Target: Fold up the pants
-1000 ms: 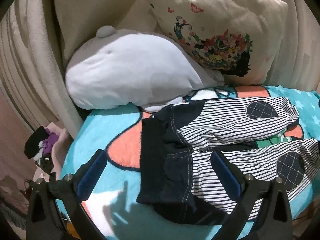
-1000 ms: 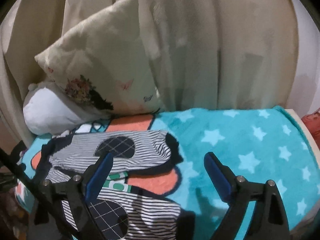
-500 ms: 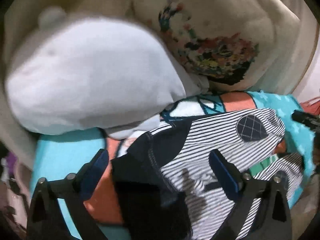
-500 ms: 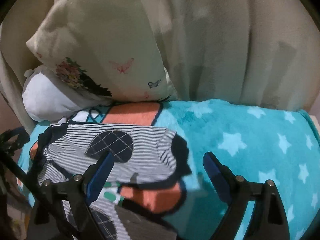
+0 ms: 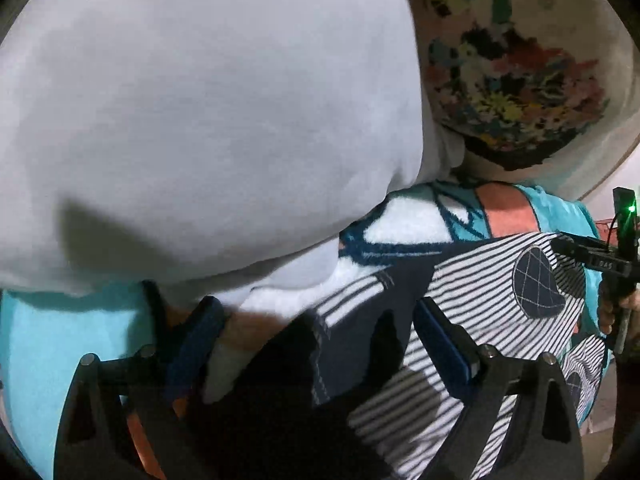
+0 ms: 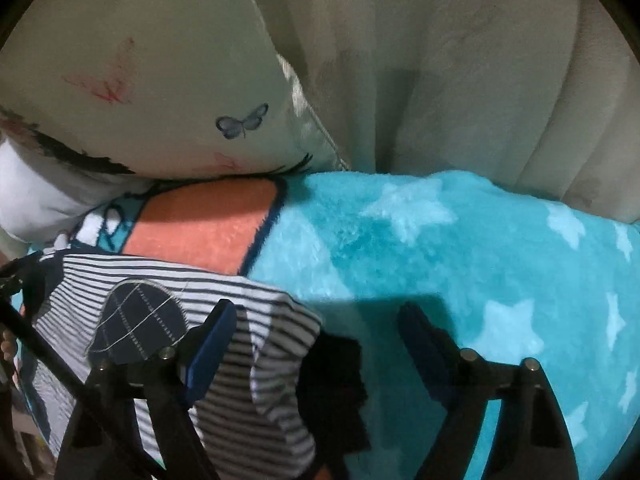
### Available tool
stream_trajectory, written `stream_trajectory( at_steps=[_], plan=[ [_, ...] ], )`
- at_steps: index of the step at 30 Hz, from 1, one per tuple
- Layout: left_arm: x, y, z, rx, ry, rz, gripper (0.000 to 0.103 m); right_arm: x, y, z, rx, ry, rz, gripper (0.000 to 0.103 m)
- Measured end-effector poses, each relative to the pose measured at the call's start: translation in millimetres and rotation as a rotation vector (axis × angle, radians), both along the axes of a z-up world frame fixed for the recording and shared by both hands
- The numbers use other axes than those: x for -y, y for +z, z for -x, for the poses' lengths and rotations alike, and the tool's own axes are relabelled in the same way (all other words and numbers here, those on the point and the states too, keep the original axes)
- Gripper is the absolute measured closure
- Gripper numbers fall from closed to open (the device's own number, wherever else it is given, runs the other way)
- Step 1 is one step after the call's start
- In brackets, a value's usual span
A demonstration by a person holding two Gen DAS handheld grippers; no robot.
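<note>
Small striped pants with a dark navy waist and round checked knee patches lie flat on a turquoise star blanket. My left gripper is open, low over the navy waist end at the far leg's side. My right gripper is open, low over the dark cuff of the far striped leg; its left finger is over the stripes. The right gripper also shows at the right edge of the left wrist view.
A large white plush cushion sits close behind the waist end. A cream pillow with flower and butterfly print leans against beige curtains. The blanket spreads out to the right of the cuff.
Both grippers have moved forward and down to the pants, the left to the waist, the right to the far leg's cuff. Both stay open.
</note>
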State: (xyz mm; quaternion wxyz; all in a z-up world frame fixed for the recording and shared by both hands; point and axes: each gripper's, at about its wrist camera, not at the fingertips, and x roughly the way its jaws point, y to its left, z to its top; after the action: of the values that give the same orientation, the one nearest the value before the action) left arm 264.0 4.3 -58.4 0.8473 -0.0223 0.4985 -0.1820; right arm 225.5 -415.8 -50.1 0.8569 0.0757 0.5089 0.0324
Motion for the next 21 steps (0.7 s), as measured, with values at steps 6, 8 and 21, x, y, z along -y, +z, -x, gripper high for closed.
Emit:
stream_trajectory(
  at_steps=[6, 8, 21],
  plan=[
    [18, -3, 3, -0.007, -0.075, -0.040, 0.097, -19, 2, -8, -0.005, 0.046, 0.039, 0.080],
    [20, 2, 8, 0.015, -0.077, -0.055, 0.097, -21, 4, -7, -0.008, 0.062, -0.028, 0.091],
    [10, 66, 76, 0.193, -0.048, -0.020, 0.097, -16, 54, 42, 0.138, 0.041, -0.086, 0.091]
  ],
)
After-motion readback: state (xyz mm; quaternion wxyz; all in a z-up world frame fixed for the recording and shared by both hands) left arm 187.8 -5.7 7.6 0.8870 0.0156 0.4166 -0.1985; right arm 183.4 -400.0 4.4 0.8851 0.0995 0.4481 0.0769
